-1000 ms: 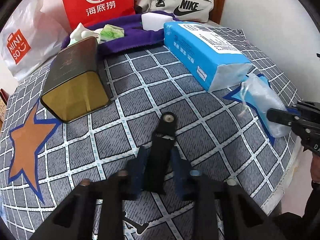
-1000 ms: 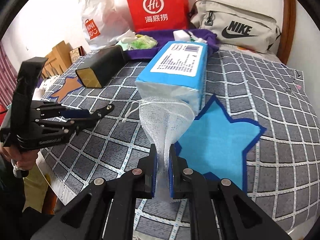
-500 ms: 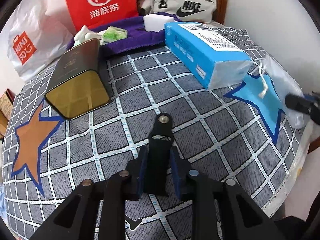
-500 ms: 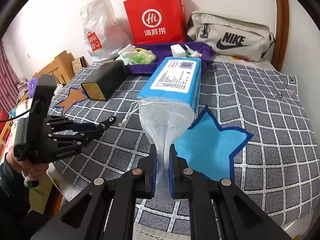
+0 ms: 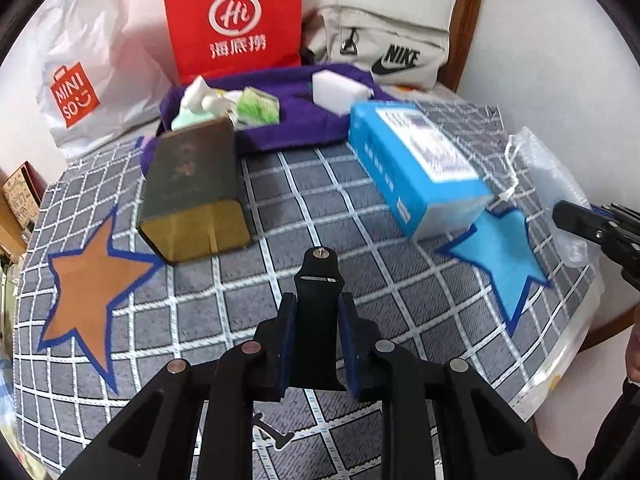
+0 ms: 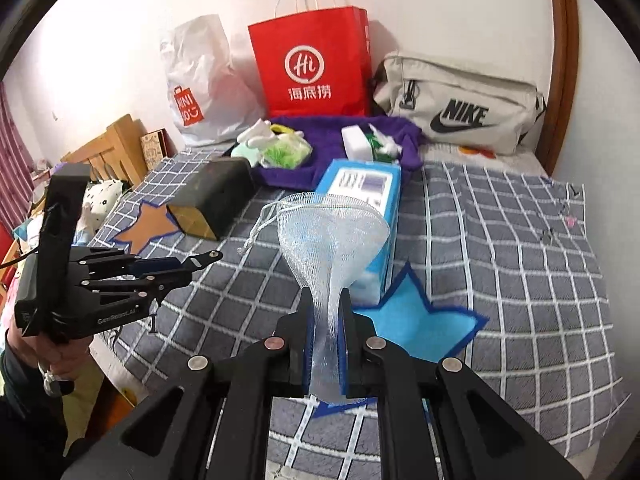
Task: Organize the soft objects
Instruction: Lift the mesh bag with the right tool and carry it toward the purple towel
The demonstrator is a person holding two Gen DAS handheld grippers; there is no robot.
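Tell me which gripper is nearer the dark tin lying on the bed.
Left. The left gripper, clamped on a black strap, hovers just beside the dark tin; the right gripper, pinching the mesh bag, is farther.

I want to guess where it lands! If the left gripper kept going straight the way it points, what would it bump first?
Probably the checked bedspread, just short of the dark tin; depth is hard to judge.

Left gripper (image 5: pixel 316 320): jaws clamped on a black strap-like piece (image 5: pixel 319 280), pointing steeply down toward the bed; a bare hand (image 6: pixel 44 344) grips its handle at near left in the right wrist view. Right gripper (image 6: pixel 326 320): jaws pinched nearly together on the neck of a white mesh pouch (image 6: pixel 332 232), also angled downward.
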